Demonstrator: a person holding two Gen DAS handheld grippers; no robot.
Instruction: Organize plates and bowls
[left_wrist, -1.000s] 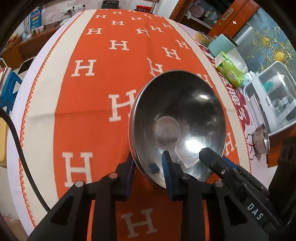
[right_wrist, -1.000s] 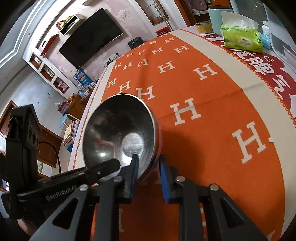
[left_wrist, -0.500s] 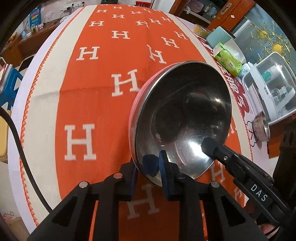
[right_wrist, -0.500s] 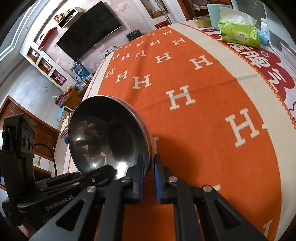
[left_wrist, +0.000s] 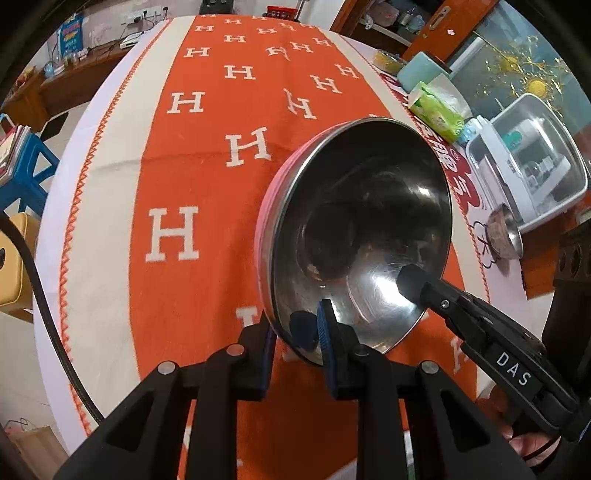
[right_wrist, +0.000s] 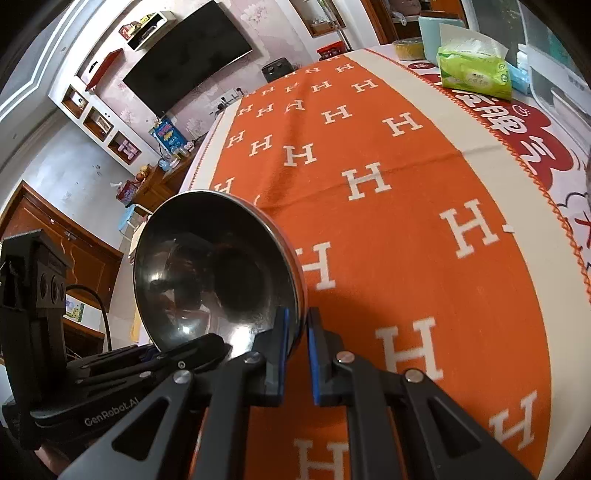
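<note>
A steel bowl (left_wrist: 369, 229) with a pink outside is held tilted above the orange cloth, its hollow facing both cameras. My left gripper (left_wrist: 295, 332) is shut on its lower rim, one finger inside and one outside. My right gripper (right_wrist: 297, 332) is shut on the same bowl (right_wrist: 214, 266) at another point of the rim, and its fingers (left_wrist: 417, 280) show inside the bowl in the left wrist view. A smaller steel bowl (left_wrist: 504, 236) lies on its side at the right, by the dish rack.
The table has an orange cloth (left_wrist: 207, 177) with white H marks. A white dish rack with a clear lid (left_wrist: 524, 162), a green tissue pack (left_wrist: 436, 107) and a teal box (left_wrist: 421, 70) stand along the right edge. A blue stool (left_wrist: 22, 173) stands left of the table.
Both grippers have closed tighter on the bowl's rim and lifted it. The bowl has tipped more upright and moved right in the left wrist view.
</note>
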